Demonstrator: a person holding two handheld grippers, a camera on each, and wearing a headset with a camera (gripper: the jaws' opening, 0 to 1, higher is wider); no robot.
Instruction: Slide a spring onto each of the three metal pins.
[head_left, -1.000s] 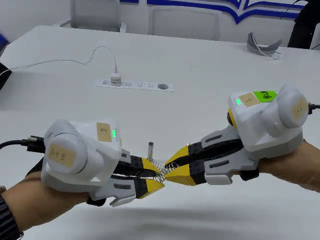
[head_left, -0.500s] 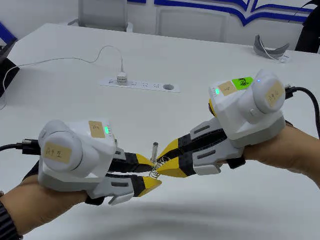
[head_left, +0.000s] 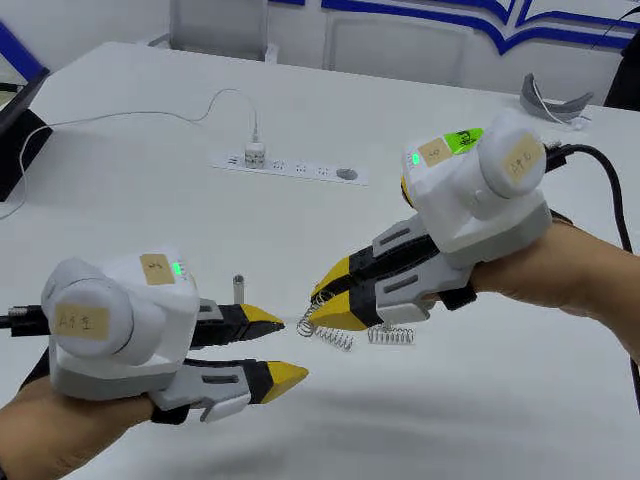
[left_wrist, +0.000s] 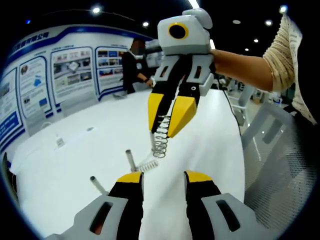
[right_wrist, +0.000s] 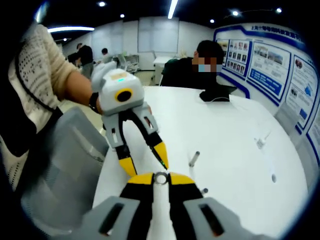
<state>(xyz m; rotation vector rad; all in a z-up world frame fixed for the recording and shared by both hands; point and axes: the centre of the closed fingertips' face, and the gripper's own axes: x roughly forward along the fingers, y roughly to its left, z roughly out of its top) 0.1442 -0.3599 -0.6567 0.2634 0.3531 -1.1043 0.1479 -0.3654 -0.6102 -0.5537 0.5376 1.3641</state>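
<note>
The spring (left_wrist: 160, 141) hangs pinched in the right hand-held gripper (head_left: 315, 302), above the desk (head_left: 500, 400) and right of the upright pin (head_left: 238, 288). The left hand-held gripper (head_left: 292, 348) gapes empty nearby. Best to line the coil's open end squarely over the pin top before lowering.

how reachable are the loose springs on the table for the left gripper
Probably yes: the left gripper has open jaws and the loose springs lie on bare table just ahead. The right gripper, shut on another spring, hangs close above and could crowd it.
</note>
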